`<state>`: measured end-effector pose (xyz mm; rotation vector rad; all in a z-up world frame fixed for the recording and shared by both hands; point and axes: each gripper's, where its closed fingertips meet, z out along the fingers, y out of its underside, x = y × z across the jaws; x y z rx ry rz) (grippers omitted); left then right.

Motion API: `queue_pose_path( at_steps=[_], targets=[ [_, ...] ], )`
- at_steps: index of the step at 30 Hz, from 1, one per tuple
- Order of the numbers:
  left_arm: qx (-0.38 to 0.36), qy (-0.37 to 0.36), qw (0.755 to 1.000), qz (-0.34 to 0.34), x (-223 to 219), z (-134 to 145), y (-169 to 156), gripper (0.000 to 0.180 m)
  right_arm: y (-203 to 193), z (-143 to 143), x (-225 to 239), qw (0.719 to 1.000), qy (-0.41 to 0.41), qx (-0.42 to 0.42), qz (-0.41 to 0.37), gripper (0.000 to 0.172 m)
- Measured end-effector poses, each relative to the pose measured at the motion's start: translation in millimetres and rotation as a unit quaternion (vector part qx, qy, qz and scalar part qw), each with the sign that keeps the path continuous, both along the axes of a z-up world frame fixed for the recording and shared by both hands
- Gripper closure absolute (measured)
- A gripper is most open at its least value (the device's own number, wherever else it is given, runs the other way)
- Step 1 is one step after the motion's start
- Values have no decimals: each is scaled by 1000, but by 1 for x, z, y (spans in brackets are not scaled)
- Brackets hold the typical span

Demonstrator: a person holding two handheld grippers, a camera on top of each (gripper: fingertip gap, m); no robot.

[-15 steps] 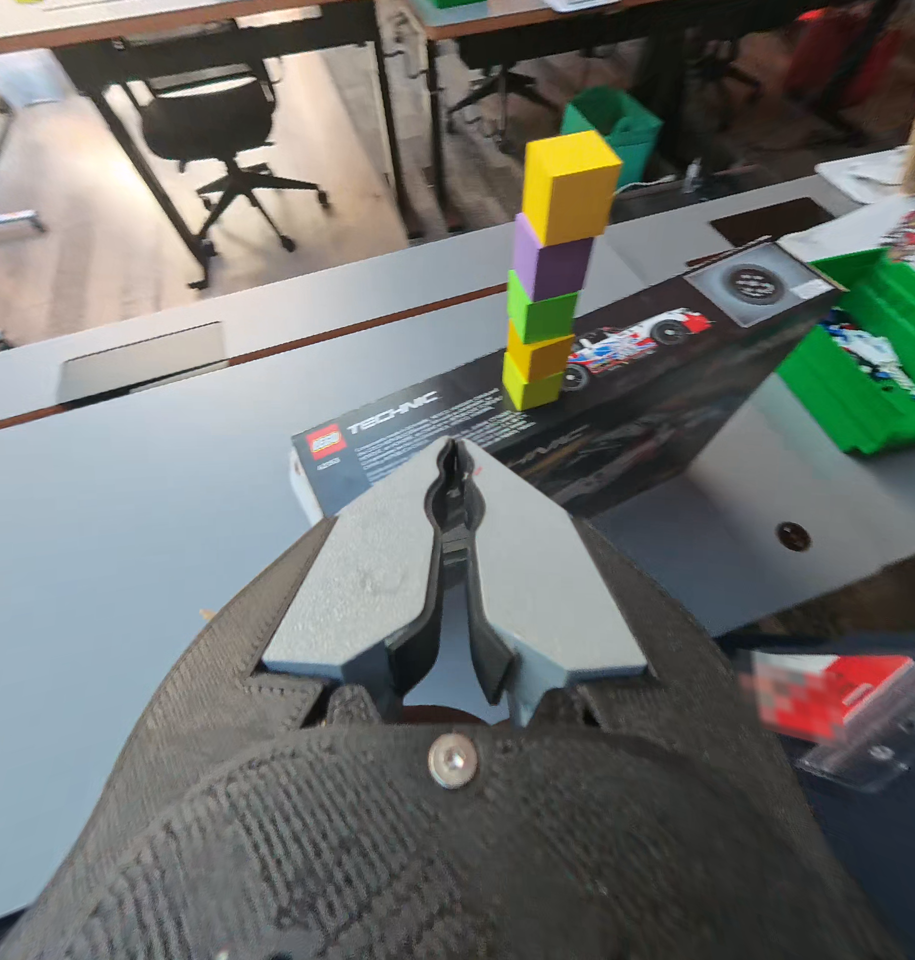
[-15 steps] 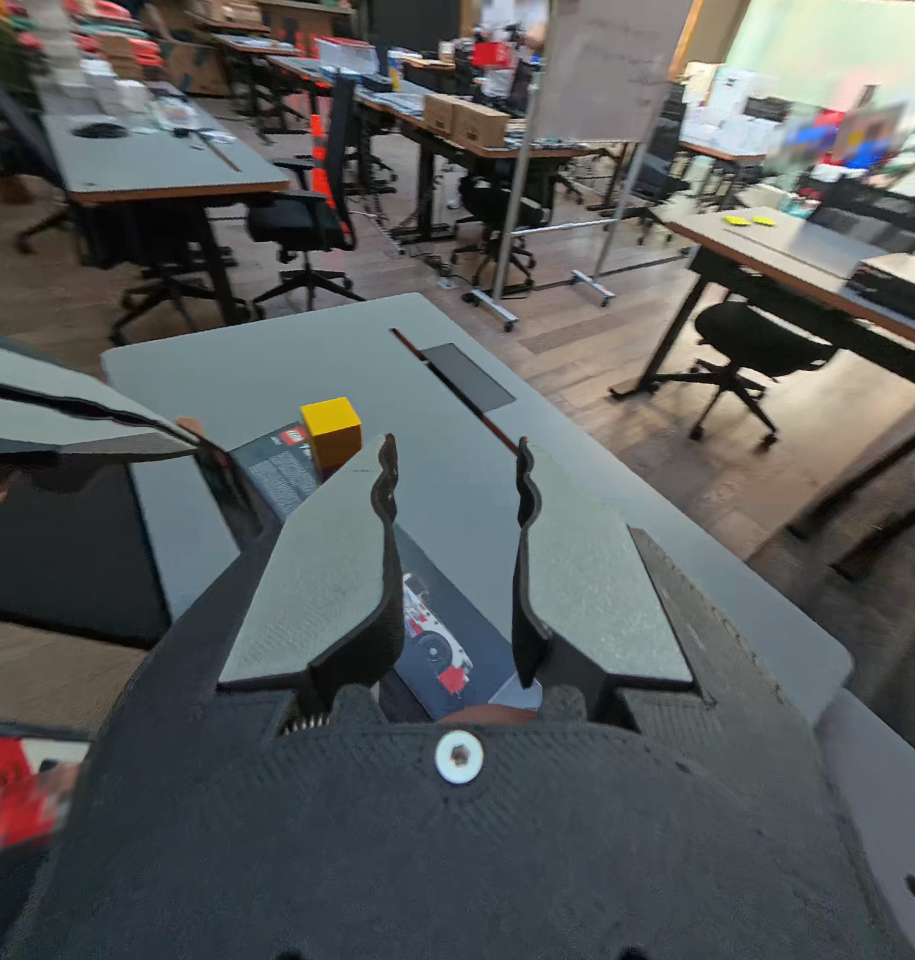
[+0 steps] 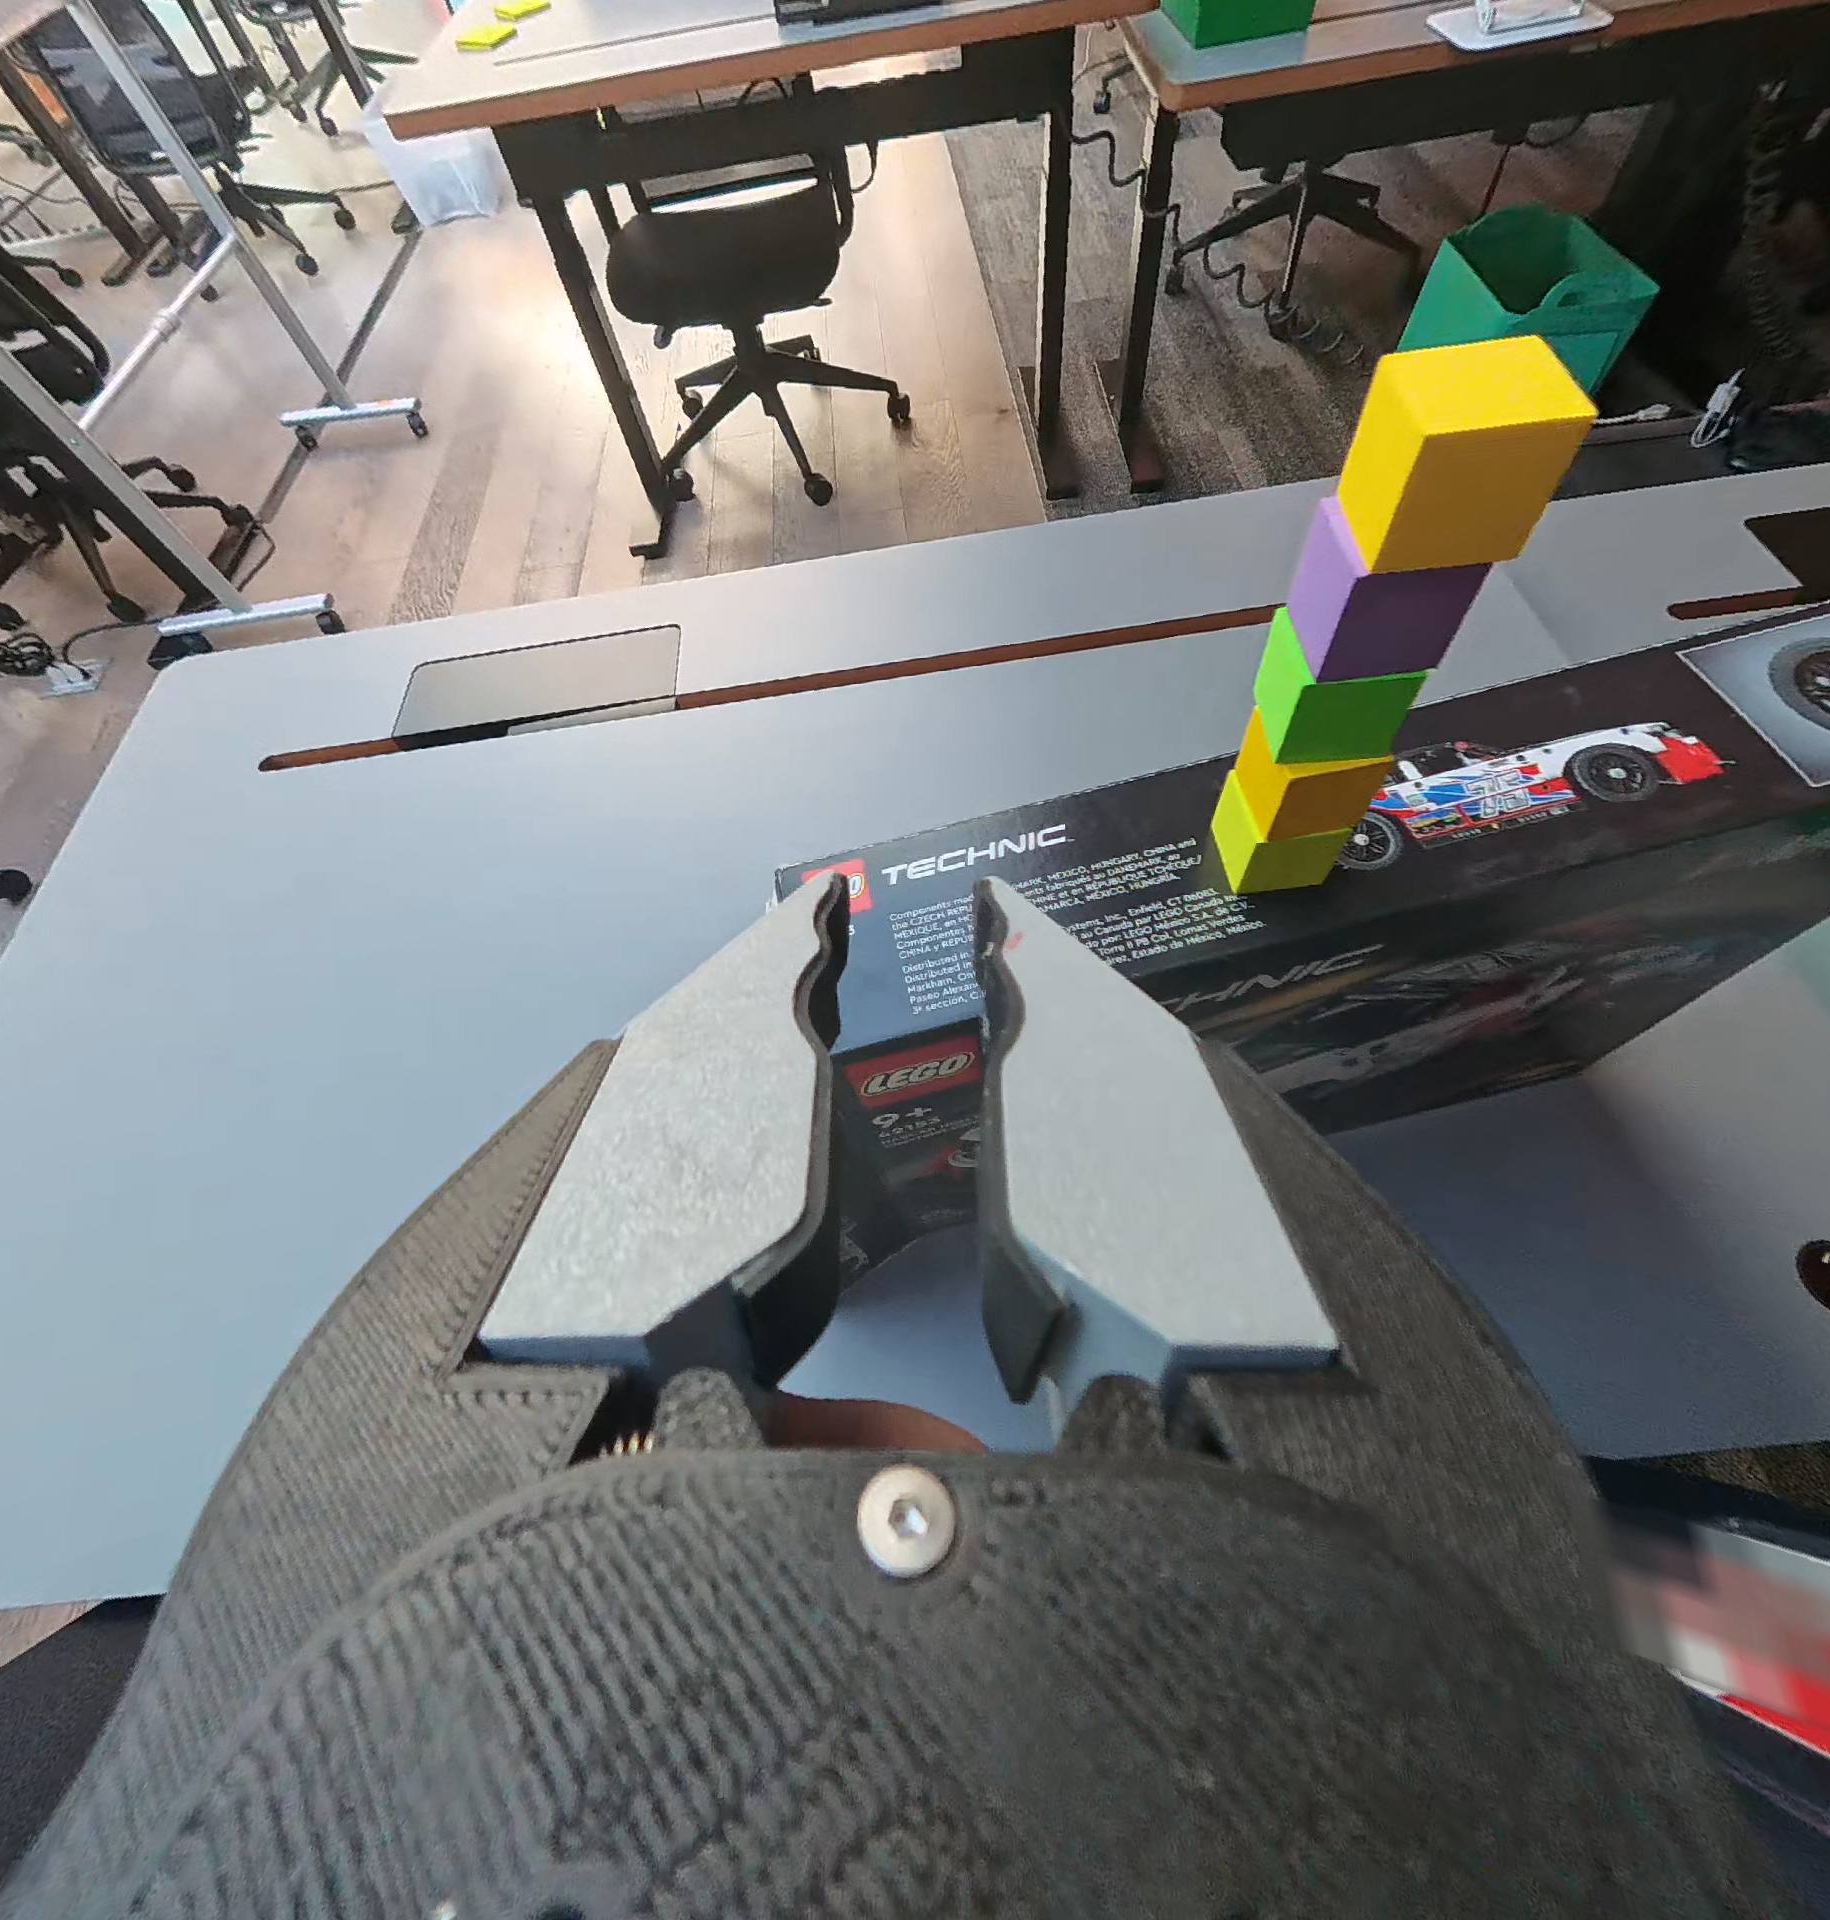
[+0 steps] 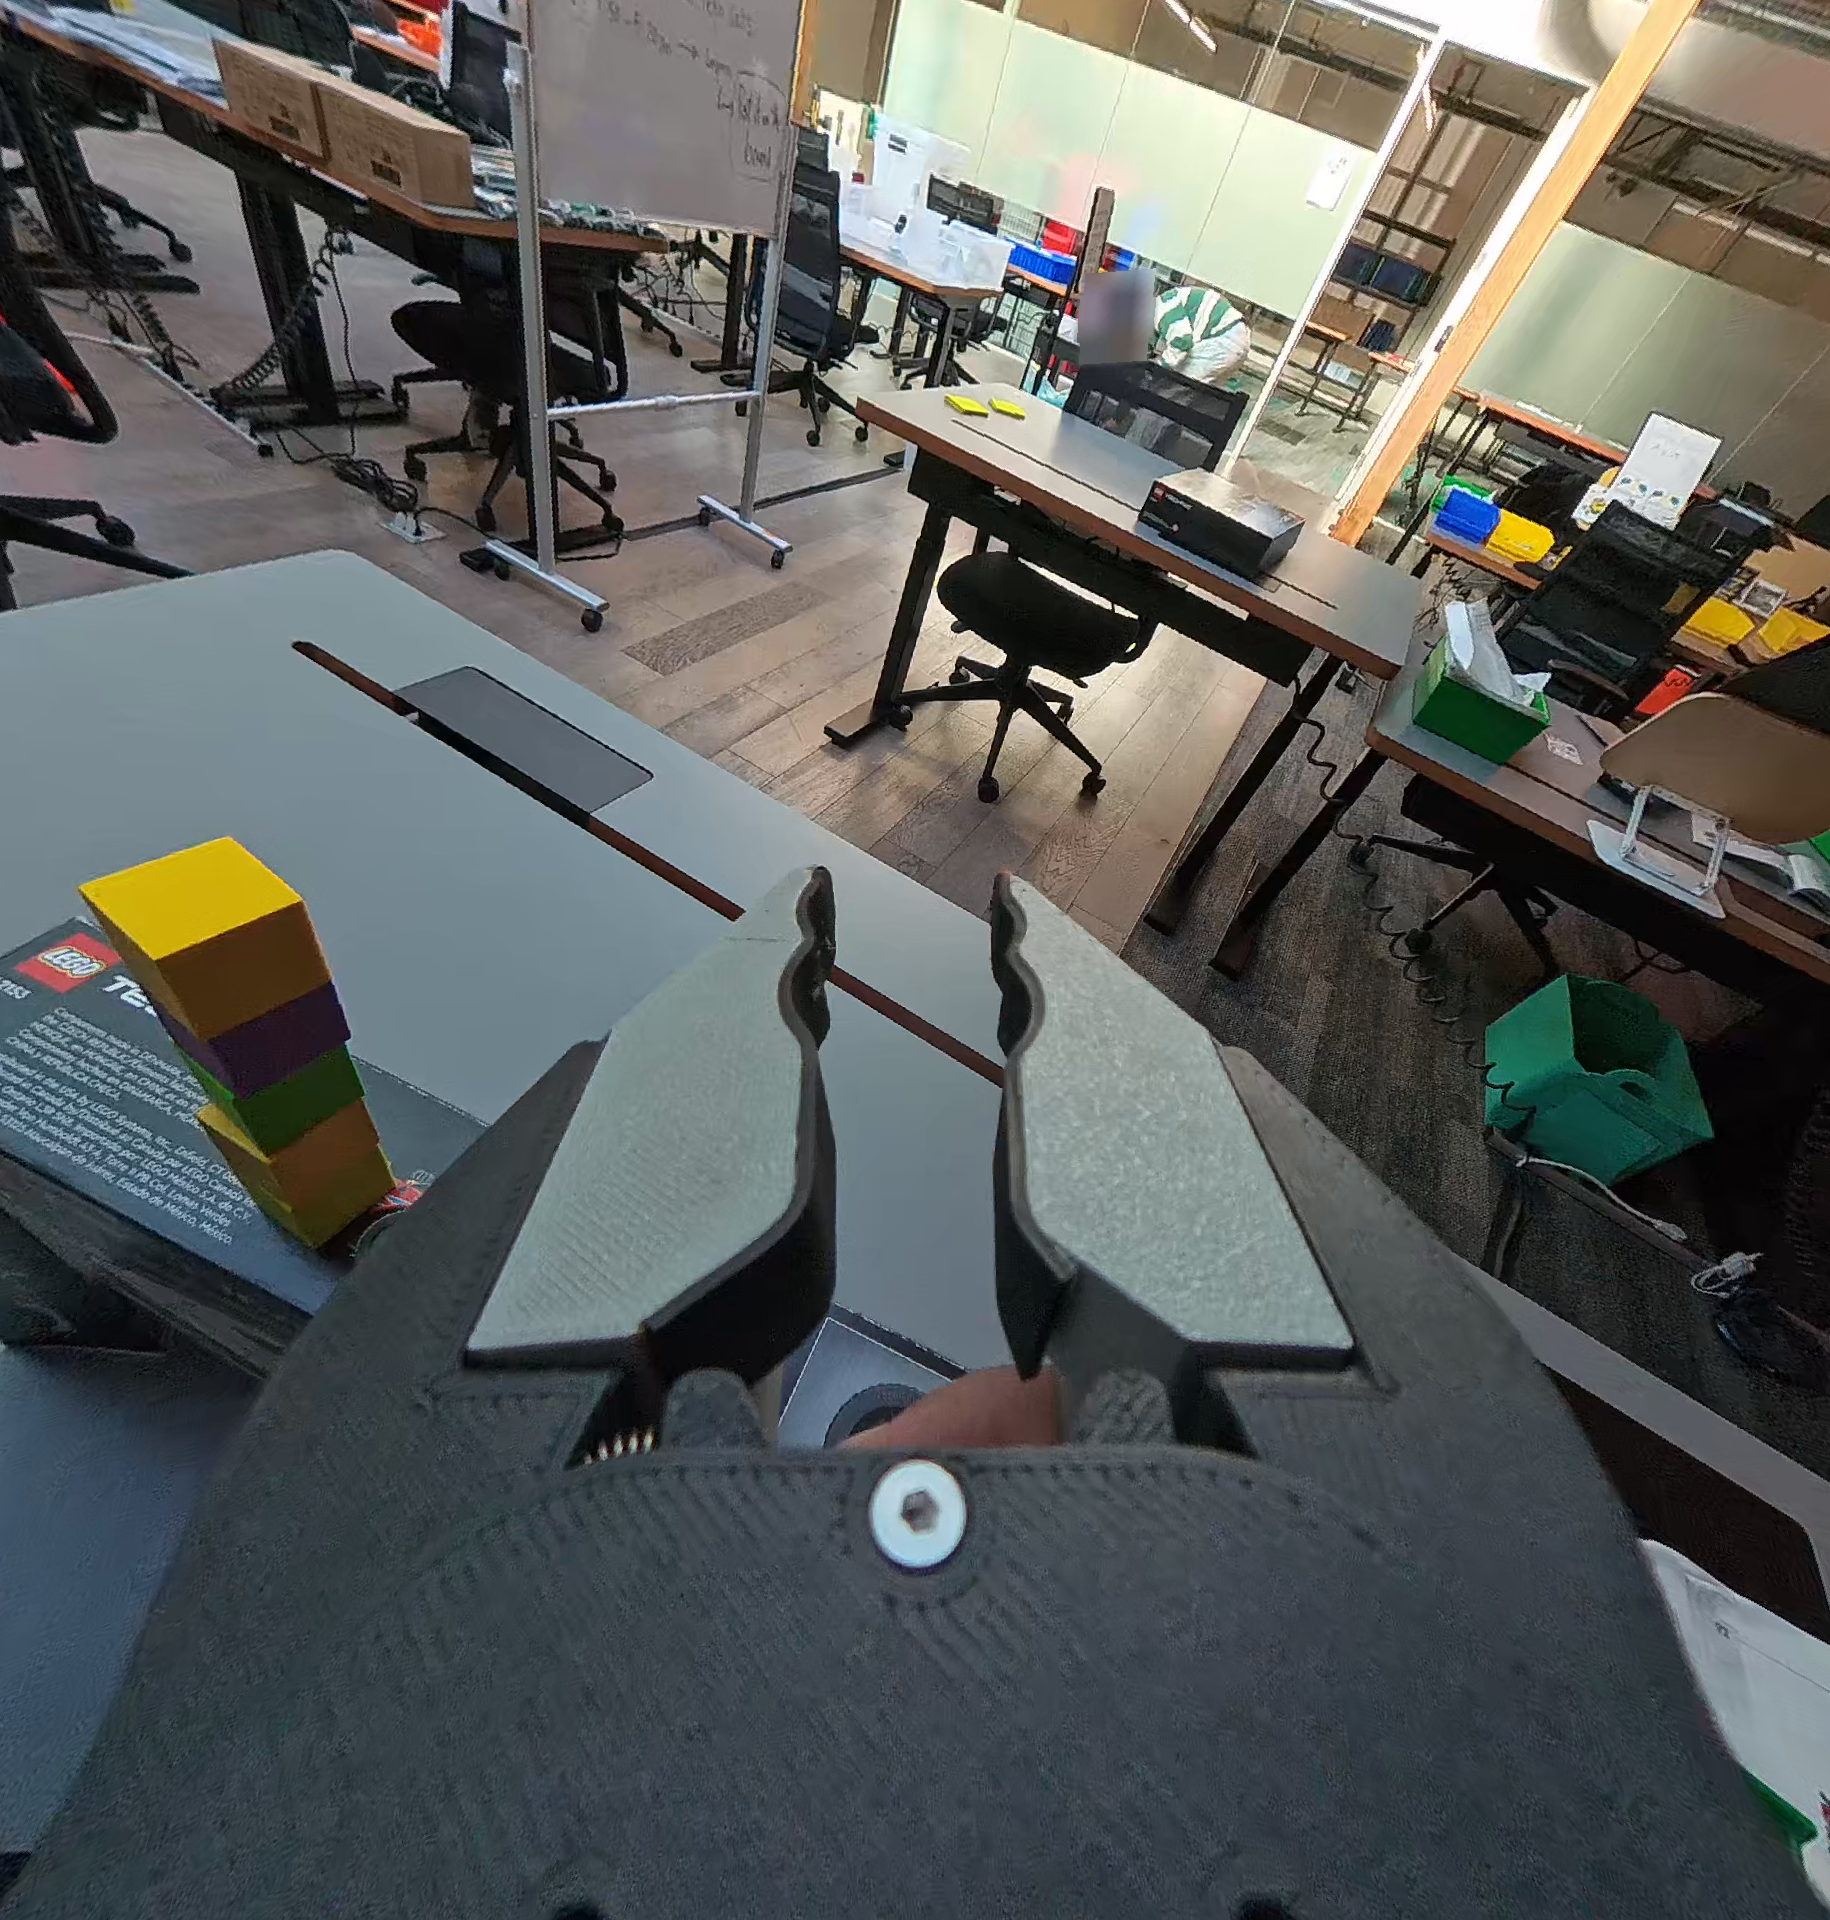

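Room first: an open office with wood floor, rows of desks (image 4: pixel 1150 488) and black swivel chairs (image 3: pixel 734 260), a whiteboard (image 4: pixel 662 104) on a wheeled stand, and glass partitions at the far end. Next the grey table (image 3: pixel 371 987), wide and matte, with a thin brown slot running along it and a dark flap set into that slot. On the table lies a long black box (image 3: pixel 1358 966) printed with a race car.

And on that box, the tower (image 3: pixel 1378 644)! Five cubes stacked: lime at the bottom, then orange-yellow, green, purple, and a larger yellow cube on top. Each cube sits a bit twisted against the one below, and the stack leans slightly.

Left gripper (image 3: pixel 911 904) hangs over the near-left corner of the box, jaws parted a narrow way, nothing between the pads; the tower stands to its right and farther along the box, well apart. Right gripper (image 4: pixel 911 914) sits beyond the box over bare table by the slot, jaws open a little wider, grasp bare; the tower is off to its left, apart from the fingers.
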<state>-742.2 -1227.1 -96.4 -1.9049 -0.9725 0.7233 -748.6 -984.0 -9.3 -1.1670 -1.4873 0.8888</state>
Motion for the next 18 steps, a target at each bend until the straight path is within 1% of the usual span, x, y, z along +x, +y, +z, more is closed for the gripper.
queue_pose_path(
  at_steps=[5, 11, 18],
  targets=[
    [-3, -2, 1000, -4, 0, -3, 2, 159, 7, -4, -6, 1000, -4, 18, -19, 147],
    [0, -4, 1000, -4, -2, -4, 2, 158, 22, -12, -12, 998, -16, 39, -49, 146],
    [0, 7, 1000, -9, -9, 4, 7, 156, 31, -14, -12, 997, -19, 38, -58, 145]
  ],
)
